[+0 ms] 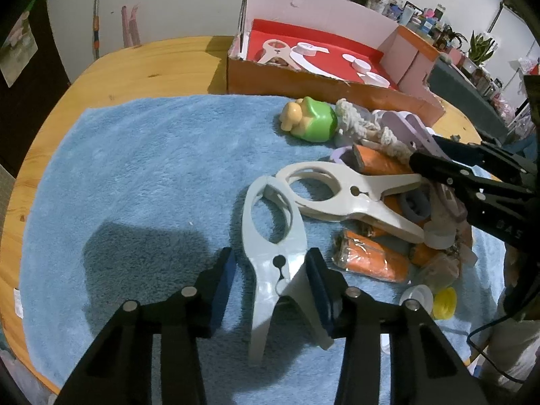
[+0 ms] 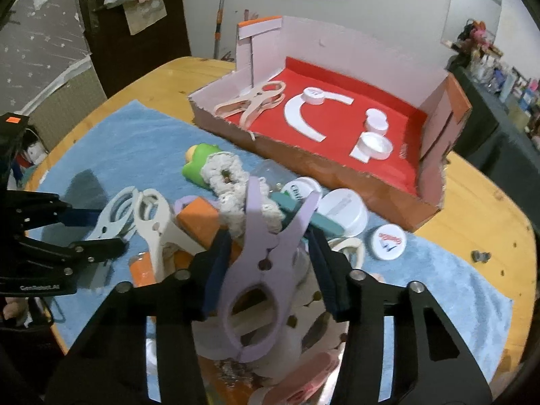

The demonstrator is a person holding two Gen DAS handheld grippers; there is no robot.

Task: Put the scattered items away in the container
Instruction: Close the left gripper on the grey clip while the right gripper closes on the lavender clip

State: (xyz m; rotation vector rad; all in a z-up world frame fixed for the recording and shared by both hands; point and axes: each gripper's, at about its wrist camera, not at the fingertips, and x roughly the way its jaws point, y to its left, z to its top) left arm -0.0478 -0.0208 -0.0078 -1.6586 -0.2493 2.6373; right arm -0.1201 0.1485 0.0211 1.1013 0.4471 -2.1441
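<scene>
Both grippers are working the pile at once, prob. to clear two clips per trip. The left gripper (image 1: 270,281) is straddling the pale grey clip (image 1: 275,236) lying flat on the blue towel (image 1: 135,155), w/ its jaws set around the pivot, the narrow stiff part, so the clip isn't springing open; the right pad looks to be touching, but the left pad is showing a sliver of gap, so not clamped yet, jaws still apart. The right gripper (image 2: 266,270) is sitting over the lilac clip (image 2: 260,263), which is propped tilted on the heap of orange packets, cord & lids; the pads are pressing its waist from both sides, so it's gripped. The cream clip (image 1: 351,195) is lying just beside the grey one, untouched. The cardboard box (image 2: 303,172) w/ red floor is standing past the towel's far edge, already holding one clip & some lids, open side up for easy drop-in.
</scene>
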